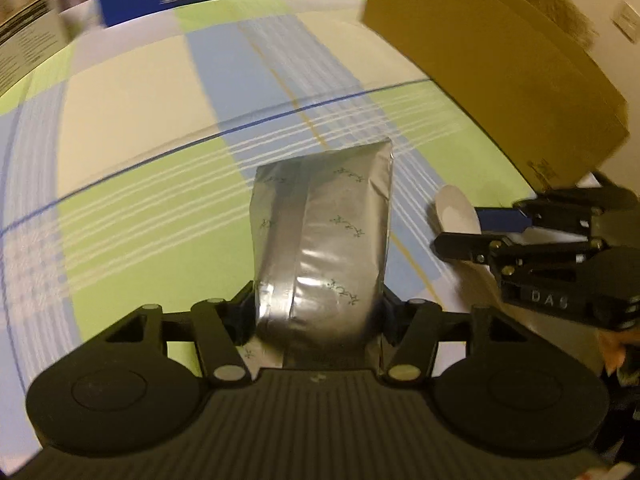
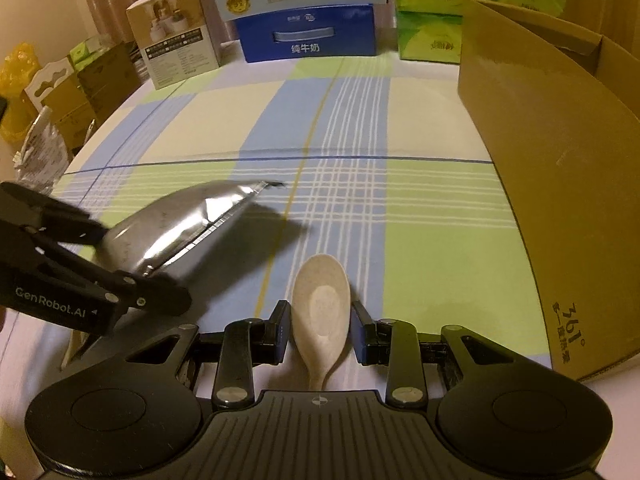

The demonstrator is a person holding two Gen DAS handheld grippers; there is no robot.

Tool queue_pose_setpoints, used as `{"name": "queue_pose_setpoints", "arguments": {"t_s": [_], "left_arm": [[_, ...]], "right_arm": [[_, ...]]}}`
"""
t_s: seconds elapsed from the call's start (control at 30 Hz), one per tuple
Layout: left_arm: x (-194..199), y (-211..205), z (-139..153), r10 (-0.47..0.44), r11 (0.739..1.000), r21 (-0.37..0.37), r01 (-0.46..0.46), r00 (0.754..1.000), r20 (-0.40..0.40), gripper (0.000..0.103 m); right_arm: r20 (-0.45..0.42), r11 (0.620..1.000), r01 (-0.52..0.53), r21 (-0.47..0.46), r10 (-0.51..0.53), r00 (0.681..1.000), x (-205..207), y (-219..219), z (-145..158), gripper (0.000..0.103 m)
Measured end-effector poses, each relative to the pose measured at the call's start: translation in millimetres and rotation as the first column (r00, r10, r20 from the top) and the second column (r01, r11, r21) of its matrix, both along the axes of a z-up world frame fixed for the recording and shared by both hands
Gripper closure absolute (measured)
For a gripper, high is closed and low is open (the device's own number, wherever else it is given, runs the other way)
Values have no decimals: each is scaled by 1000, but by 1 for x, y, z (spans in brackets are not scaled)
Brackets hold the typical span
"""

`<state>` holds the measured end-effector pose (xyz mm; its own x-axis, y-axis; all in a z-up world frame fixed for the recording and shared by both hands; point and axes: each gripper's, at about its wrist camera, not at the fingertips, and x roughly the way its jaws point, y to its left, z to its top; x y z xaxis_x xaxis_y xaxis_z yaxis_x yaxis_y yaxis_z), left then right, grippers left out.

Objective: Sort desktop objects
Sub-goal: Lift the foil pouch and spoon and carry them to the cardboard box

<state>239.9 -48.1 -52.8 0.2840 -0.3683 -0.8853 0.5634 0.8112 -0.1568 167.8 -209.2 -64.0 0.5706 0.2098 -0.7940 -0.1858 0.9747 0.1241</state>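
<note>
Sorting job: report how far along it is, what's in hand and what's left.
Nothing visibly sorted yet; the inside of the cardboard box is hidden. In hand: the left gripper is shut on the silver pouch, lifted off the checked cloth. The right gripper brackets the beige spoon, contact unclear. Left: placing both.

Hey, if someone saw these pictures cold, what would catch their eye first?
Probably the shiny silver foil pouch, clamped in the left gripper above the checked tablecloth. Next, the pale spoon lying between the right gripper's fingers, with a big cardboard box standing to its right.
</note>
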Motion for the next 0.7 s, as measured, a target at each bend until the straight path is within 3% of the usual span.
{"name": "queue_pose_setpoints", "arguments": {"t_s": [0.2, 0.43, 0.7], "left_arm": [[-11, 8, 0, 68, 997, -28, -68, 998, 0, 48], [2, -5, 3, -2, 999, 38, 2, 1000, -23, 37], [10, -5, 0, 3, 999, 38, -2, 999, -33, 37]], "right_arm": [[23, 999, -21, -47, 22, 999, -2, 8, -2, 74], [26, 999, -7, -42, 8, 1000, -2, 7, -2, 74], [40, 998, -10, -64, 12, 999, -3, 8, -3, 66]]}}
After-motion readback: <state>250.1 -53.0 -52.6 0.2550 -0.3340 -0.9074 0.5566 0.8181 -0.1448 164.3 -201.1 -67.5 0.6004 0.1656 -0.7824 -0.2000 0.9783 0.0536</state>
